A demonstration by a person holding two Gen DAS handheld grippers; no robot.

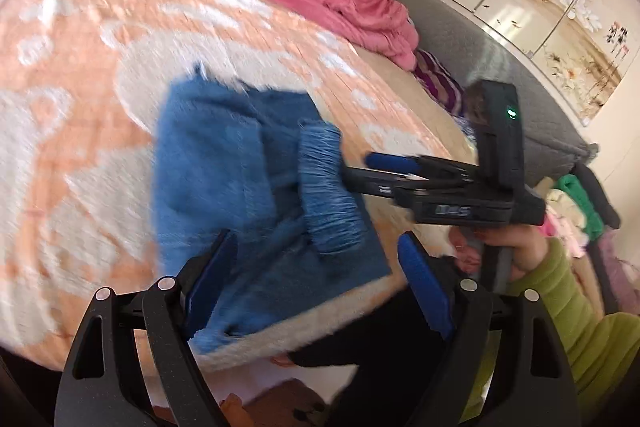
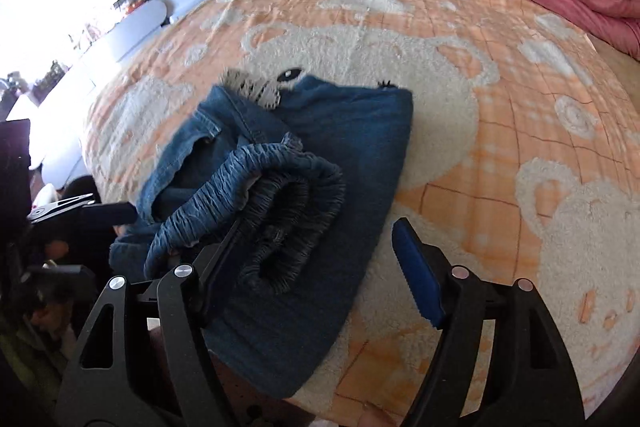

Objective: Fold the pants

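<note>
A: Where are we with the pants [image 2: 280, 163]?

B: Late in the fold, we judge: they lie as a compact denim bundle on the bed [image 2: 500, 155], directly ahead of both claws, the gathered waistband [image 2: 256, 179] bulging on top.

A: And our claws?

B: The left claw [image 1: 316, 283] and right claw [image 2: 316, 267] both gape, released, gripping nothing. Next we'd press that waistband flat.
</note>
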